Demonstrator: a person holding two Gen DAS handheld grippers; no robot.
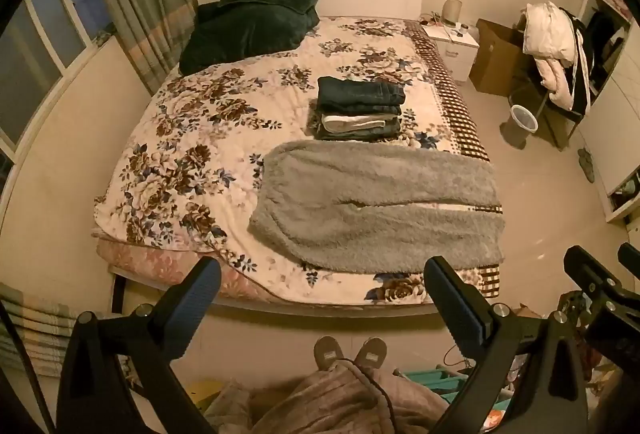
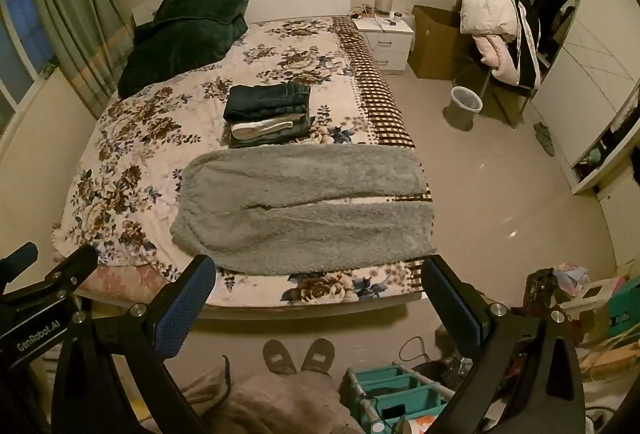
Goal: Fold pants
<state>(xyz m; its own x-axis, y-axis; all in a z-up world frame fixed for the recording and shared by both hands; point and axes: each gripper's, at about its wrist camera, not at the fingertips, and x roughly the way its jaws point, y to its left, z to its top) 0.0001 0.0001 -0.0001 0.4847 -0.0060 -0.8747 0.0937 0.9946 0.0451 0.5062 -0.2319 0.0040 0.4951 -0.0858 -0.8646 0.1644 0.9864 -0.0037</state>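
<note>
Grey fluffy pants (image 1: 372, 203) lie spread flat across the near end of the bed, waist to the left, both legs running right to the bed's edge; they also show in the right wrist view (image 2: 304, 207). My left gripper (image 1: 320, 298) is open and empty, held above the floor in front of the bed's foot, well short of the pants. My right gripper (image 2: 320, 298) is open and empty too, at the same height beside it. Each gripper's body shows at the edge of the other's view.
A stack of folded dark clothes (image 1: 358, 107) sits on the floral bedspread (image 1: 192, 137) behind the pants. A dark green blanket (image 1: 248, 21) lies by the headboard. Right of the bed are a nightstand (image 2: 386, 35), a bin (image 2: 464, 105) and a clothes-draped chair (image 2: 500, 29). A teal rack (image 2: 394, 394) stands by my feet.
</note>
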